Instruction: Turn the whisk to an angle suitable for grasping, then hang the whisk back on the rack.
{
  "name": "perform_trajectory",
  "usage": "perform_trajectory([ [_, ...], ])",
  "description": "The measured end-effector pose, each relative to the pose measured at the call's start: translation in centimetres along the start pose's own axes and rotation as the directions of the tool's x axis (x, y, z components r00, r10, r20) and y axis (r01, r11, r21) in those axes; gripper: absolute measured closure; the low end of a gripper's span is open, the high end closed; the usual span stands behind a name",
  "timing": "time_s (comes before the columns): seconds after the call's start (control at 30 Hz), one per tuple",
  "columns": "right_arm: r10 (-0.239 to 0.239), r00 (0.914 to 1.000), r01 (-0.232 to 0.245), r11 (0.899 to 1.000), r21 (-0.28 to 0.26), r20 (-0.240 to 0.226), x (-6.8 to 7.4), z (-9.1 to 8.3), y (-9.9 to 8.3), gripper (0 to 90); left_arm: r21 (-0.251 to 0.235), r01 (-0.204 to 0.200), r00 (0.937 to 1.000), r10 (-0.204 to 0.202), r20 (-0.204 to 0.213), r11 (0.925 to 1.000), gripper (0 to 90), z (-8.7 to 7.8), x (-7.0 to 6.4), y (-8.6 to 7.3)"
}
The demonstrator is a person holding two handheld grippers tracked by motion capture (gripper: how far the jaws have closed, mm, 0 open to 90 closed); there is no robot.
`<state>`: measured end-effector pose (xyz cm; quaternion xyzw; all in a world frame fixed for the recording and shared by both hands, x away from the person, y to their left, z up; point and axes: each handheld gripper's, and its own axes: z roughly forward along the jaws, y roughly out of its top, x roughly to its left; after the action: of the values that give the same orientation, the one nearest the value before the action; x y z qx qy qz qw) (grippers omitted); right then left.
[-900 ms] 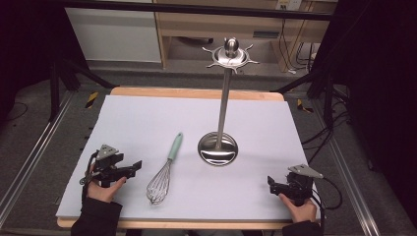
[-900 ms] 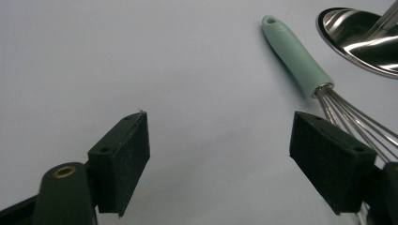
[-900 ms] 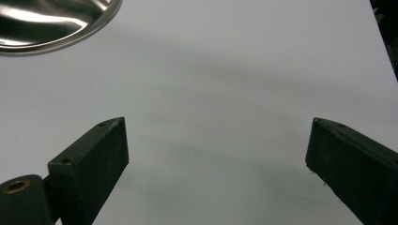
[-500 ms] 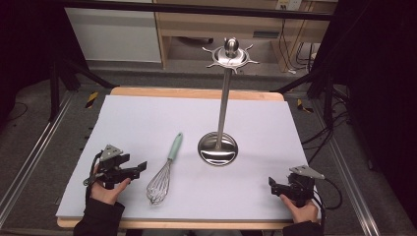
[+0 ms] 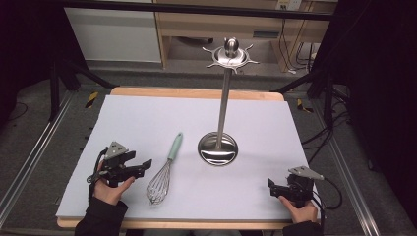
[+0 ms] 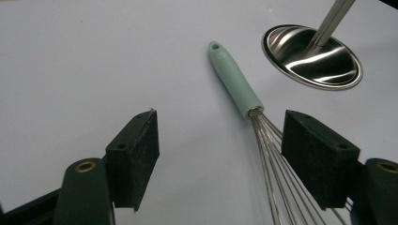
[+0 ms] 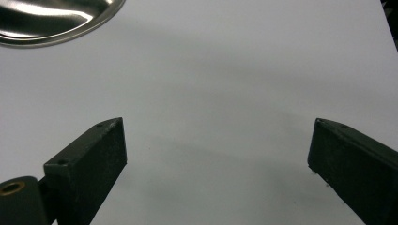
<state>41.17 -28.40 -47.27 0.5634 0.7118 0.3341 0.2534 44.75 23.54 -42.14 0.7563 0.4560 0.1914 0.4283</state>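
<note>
At the near left of the pale lilac table mat (image 5: 147,118), your left gripper (image 5: 142,166) sits spread wide and empty, its two black foam-faced jaws pointing toward the steel-wire whisk with the mint-green handle (image 5: 163,171). In the left gripper view, that left gripper (image 6: 220,140) frames the spot where handle meets wires, one jaw hard beside the wire cage, though you cannot tell from here whether it touches. The whisk lies flat on the mat, handle angled away toward the tall polished steel utensil stand (image 5: 220,129), whose round dished base (image 6: 312,56) sits just beyond the handle's tip. At the near right, your right gripper (image 5: 271,187) rests low, jaws apart and holding nothing; in the right gripper view, only bare mat lies between the jaws of the right gripper (image 7: 218,150). By the look of it, the job has barely begun: nothing is grasped, the whisk is unlifted, and the stand's star-shaped top (image 5: 230,53) carries nothing.
</note>
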Motion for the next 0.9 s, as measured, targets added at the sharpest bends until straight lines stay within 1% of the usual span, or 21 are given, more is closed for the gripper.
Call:
perform_trajectory([
  [0.07,-0.005,1.0,0.005,1.0,0.004,0.001,0.1,0.0,0.0,6.2,0.003,-0.007,0.9999,0.007,0.012,1.0,27.5,0.0,-0.4,0.3],
  [0.33,0.002,1.0,-0.002,1.0,0.009,-0.002,0.0,0.1,0.0,6.7,0.018,-0.037,0.999,0.037,0.026,0.9991,27.6,0.4,-1.5,1.3],
  [0.5,0.011,0.9999,-0.011,1.0,0.007,-0.002,0.0,0.0,0.0,6.7,0.014,-0.044,0.9985,0.043,0.034,0.9989,27.4,0.5,-2.0,1.8],
  [0.57,0.007,1.0,-0.007,1.0,0.006,-0.004,0.0,0.0,0.1,6.7,0.015,-0.05,0.998,0.05,0.039,0.9986,27.2,0.6,-2.2,2.0],
  [0.9,0.01,0.9999,-0.01,1.0,0.013,-0.007,0.1,0.0,0.1,7.0,0.037,-0.063,0.9965,0.061,0.056,0.9973,26.9,1.5,-3.0,3.3],
])
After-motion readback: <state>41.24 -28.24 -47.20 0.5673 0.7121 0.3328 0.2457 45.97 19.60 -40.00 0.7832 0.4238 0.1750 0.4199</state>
